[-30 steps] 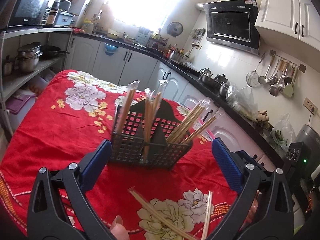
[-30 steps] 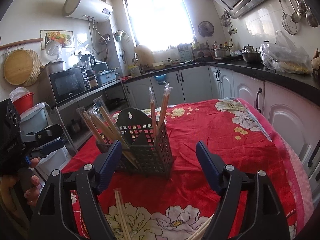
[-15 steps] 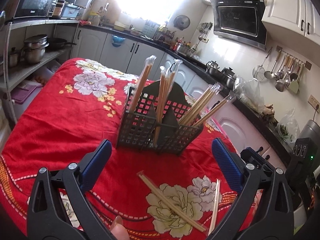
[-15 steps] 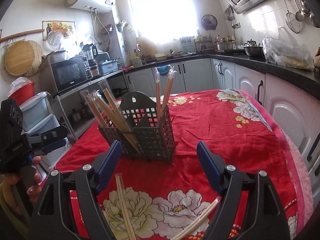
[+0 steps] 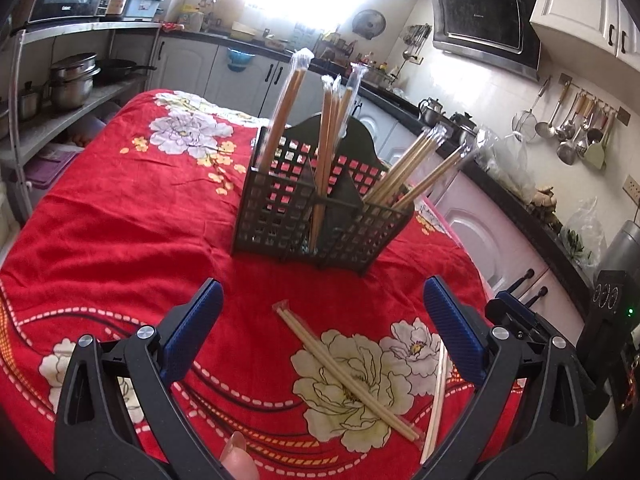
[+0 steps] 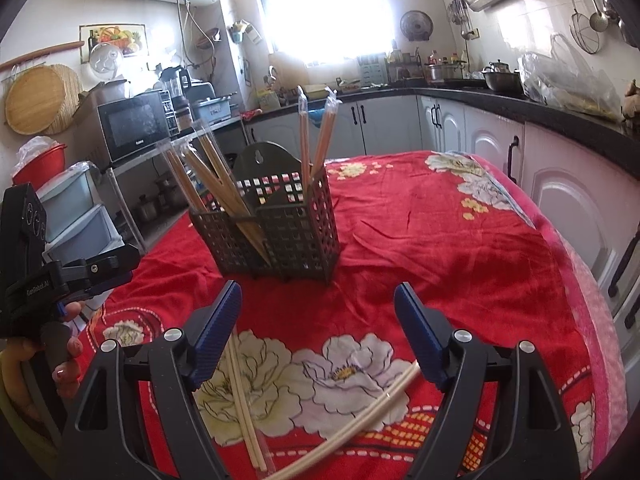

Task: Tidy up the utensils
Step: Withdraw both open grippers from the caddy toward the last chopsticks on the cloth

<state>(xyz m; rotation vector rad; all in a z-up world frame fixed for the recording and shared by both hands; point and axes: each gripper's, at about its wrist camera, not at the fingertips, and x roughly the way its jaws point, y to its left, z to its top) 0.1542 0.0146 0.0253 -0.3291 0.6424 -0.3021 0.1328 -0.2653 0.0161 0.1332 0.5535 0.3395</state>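
The left gripper (image 5: pixel 323 318) is hovering with its blue-padded fingers (image 5: pixel 192 330) spread wide apart and gripping nothing, and a fingertip of the person's left hand (image 5: pixel 239 458) is showing at the bottom edge beneath it. The right gripper (image 6: pixel 318 330) is likewise holding its jaws wide, blue pads (image 6: pixel 420 338) empty. In the right wrist view the left gripper is appearing off to the left of the right one, with the person's left hand wrapped around its handle.
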